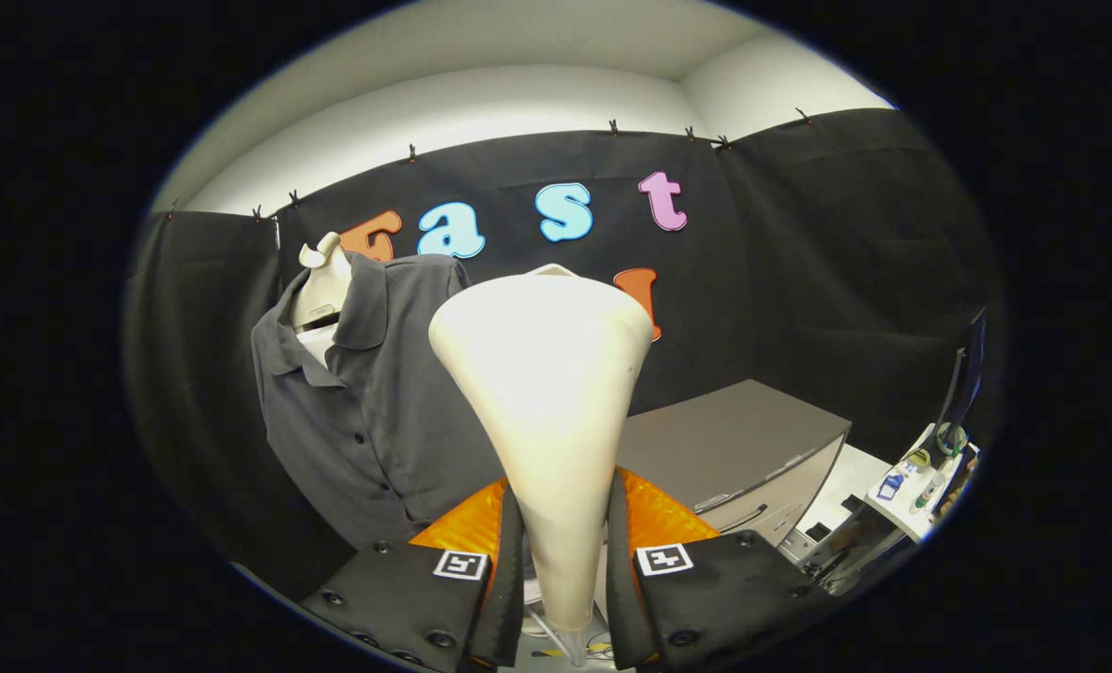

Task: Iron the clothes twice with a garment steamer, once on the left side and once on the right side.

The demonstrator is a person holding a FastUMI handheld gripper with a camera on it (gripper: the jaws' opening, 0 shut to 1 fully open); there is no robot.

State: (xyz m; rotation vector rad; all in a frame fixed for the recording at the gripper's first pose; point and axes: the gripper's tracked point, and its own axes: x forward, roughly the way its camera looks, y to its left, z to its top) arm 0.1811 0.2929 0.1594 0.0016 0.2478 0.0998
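Black cloth walls back the booth. Left of the fingers hangs a grey shirt [369, 402] on a form. The tool [563, 551] pinches the steamer [547, 393] by its narrow neck. Swing the head left, then stroke downward evenly. A grey cabinet [743, 449] stands right, clear of the path.

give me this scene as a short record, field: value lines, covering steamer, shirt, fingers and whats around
tool: cream cone-shaped garment steamer head, narrow handle end down between the fingers, wide end up
gripper: gripper, both fingers pressed on the steamer's handle
garment: dark grey button-up collared shirt on a pale mannequin form, beyond and to one side of the steamer
contact: steamer head looks clear of the shirt
backdrop: black cloth wall
other: grey cabinet with a drawer handle beyond the fingers; white side table with small bottles past it
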